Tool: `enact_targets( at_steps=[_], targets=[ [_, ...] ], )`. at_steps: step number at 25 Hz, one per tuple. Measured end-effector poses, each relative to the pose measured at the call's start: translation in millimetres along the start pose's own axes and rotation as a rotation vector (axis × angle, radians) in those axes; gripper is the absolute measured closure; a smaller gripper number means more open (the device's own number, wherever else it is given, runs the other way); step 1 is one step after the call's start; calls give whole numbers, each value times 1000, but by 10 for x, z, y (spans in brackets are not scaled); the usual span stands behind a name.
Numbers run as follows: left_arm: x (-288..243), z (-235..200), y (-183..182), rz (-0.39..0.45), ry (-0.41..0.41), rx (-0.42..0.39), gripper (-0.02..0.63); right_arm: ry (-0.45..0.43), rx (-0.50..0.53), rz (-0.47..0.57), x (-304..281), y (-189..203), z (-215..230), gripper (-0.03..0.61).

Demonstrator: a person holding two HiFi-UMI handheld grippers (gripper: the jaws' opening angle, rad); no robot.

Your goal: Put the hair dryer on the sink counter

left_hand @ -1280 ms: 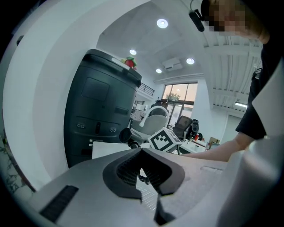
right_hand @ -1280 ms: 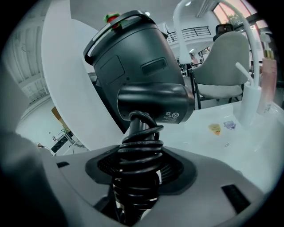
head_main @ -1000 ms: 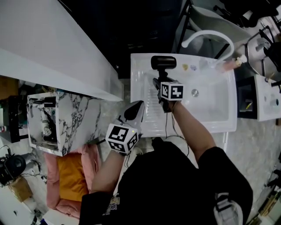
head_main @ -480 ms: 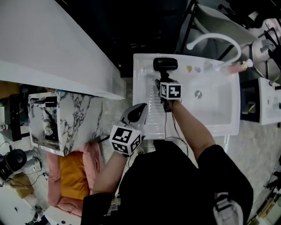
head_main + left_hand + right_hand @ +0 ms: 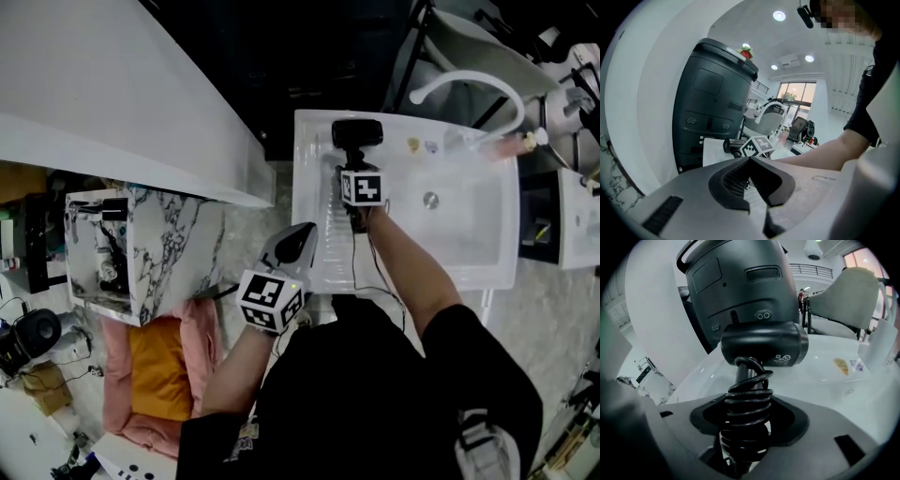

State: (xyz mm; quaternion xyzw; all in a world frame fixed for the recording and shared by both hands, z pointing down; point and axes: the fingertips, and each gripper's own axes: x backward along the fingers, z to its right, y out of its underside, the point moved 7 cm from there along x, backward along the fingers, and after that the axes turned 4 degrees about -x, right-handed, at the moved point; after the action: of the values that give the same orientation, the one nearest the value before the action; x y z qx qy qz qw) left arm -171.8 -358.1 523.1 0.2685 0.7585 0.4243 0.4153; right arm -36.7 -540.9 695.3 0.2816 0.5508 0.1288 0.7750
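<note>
The black hair dryer [image 5: 356,133] is upright over the back left part of the white sink counter [image 5: 314,141]. My right gripper [image 5: 352,169] is shut on its handle just below the head. In the right gripper view the hair dryer [image 5: 764,344] fills the middle, and the cord coiled round its handle [image 5: 746,401] sits between the jaws of my right gripper [image 5: 745,430]. I cannot tell whether the dryer touches the counter. My left gripper [image 5: 296,234] hangs shut and empty off the counter's left front edge. My left gripper [image 5: 750,161] has its pads meeting at the tip.
A white curved faucet [image 5: 469,82] arches over the basin, whose drain [image 5: 430,199] lies to the right of the dryer. A tall dark bin [image 5: 740,287] stands behind the counter. A marbled cabinet [image 5: 178,244] and a pink and orange cushion [image 5: 159,375] are at the left.
The head view has drifted slightly. Both grippers and the hair dryer stay about where they were relative to the sink.
</note>
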Motion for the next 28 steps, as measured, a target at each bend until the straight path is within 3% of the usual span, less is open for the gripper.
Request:
enact_targets(
  at_steps=[5,8,18,21,24,28],
  targets=[
    [148,-36,41,0,-15,6,611,18,10,-4,-52,53,-21,328],
    [254,-43,65,2,-21,9,611,3,-9,-25,-37,117,-14,264],
    [700,100,147,37,10,-10,611,35,17,119,715,134,-60,278],
    [919,189,163,61,31,-22,611,44,64,207,1140,127,-173,341],
    [1198,303,182,91,54,-31,611,42,110,313,1645,193,-347,583],
    [1652,487,207,147,88,-29,611,-20,159,452,2438,360,-740,580]
  ],
)
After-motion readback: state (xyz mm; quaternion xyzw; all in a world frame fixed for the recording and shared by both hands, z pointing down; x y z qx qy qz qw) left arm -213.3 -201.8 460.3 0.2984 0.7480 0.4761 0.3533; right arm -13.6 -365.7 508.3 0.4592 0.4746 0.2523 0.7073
